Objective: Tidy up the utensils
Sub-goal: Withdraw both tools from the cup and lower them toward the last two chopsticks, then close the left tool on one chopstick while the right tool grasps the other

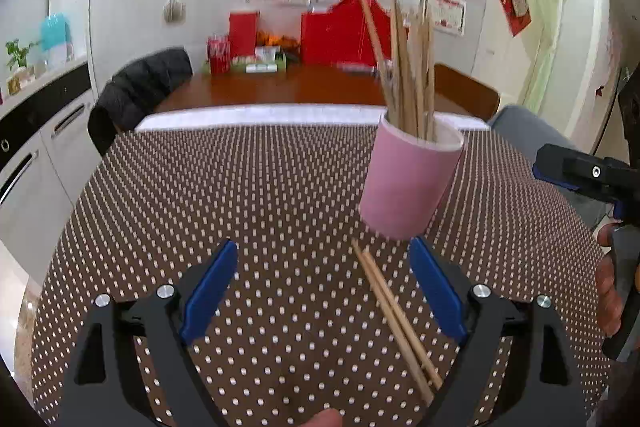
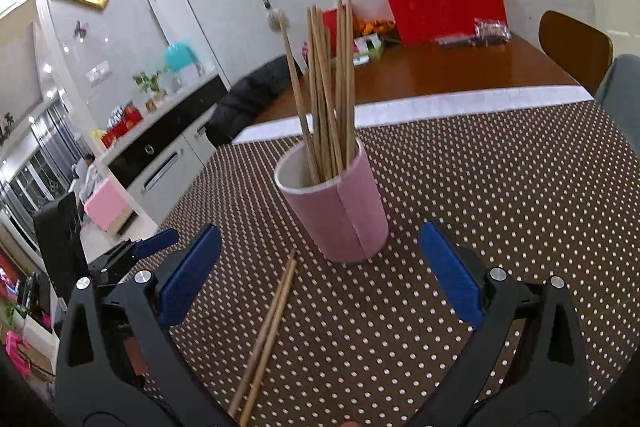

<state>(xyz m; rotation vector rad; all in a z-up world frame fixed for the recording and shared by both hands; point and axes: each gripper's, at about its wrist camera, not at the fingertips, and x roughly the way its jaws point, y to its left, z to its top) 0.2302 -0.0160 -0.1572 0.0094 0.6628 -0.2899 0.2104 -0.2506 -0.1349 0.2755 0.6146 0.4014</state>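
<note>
Polka-dot worktop (image 2: 500,187): our cup (image 2: 344,203) holds most chopsticks (image 2: 328,87); one pair (image 2: 268,335) lies loose. Left tongs (image 1: 324,291) and right tongs (image 2: 320,275) gape wide, empty.

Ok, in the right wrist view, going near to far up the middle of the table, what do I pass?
Loose chopsticks lying on the dotted tablecloth → pink cup with chopsticks standing in it → white table edge → wooden table → red box.
</note>
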